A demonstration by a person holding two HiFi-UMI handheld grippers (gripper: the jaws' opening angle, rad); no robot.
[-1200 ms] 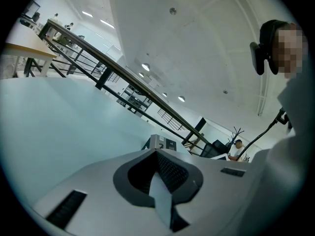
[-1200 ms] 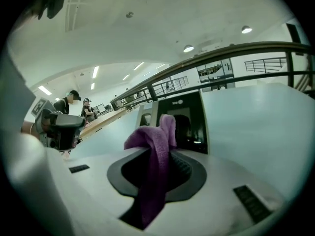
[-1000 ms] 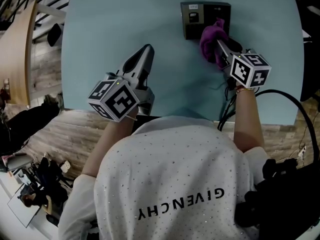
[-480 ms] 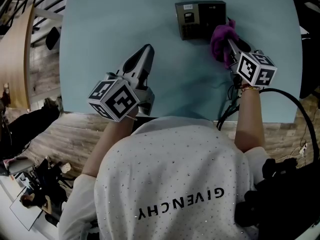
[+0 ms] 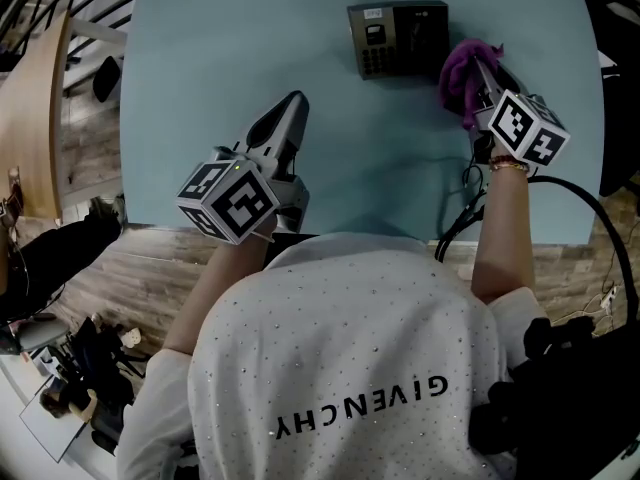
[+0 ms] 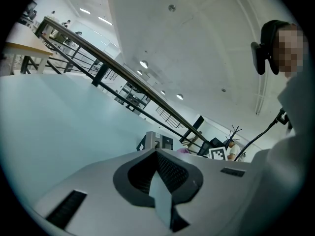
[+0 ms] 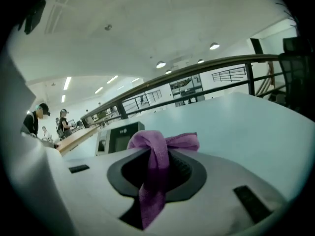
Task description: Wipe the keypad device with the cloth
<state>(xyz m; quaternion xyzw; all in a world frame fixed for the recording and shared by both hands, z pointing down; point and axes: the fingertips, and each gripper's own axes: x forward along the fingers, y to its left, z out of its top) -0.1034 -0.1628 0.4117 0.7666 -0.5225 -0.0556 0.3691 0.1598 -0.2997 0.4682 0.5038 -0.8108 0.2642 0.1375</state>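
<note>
The keypad device point(image 5: 398, 38) lies flat on the light blue table point(image 5: 200, 88), close to the far edge and right of centre. The purple cloth point(image 5: 461, 74) sits just beside the device's right edge. No view confirms contact between them.

The right gripper point(image 5: 483, 78) holds the cloth, with its marker cube point(image 5: 528, 129) toward the person. The left gripper point(image 5: 291, 108) sits well apart from the device, over the near left part of the table, and points toward the far edge.

View differences:
- The head view gives the layout but not the jaw state.
- The right gripper view shows the right gripper point(image 7: 158, 154) with its jaws clamped on the cloth point(image 7: 156, 168). The cloth is bunched above the jaws and one end hangs below them. The keypad device point(image 7: 121, 136) stands beyond and to the left, its display panel facing the camera.
- The left gripper view shows the left gripper point(image 6: 156, 154) with its jaws closed together and nothing between them. The keypad device point(image 6: 156, 141) appears small beyond the tips.

Clearances:
- A wide bare stretch of table lies between the left gripper and the device.
- Bare table also extends left of the device to the left edge.
- A black cable point(image 5: 466, 204) crosses the near edge beside the right forearm.
- Wood floor point(image 5: 95, 148) borders the table on the left.
</note>
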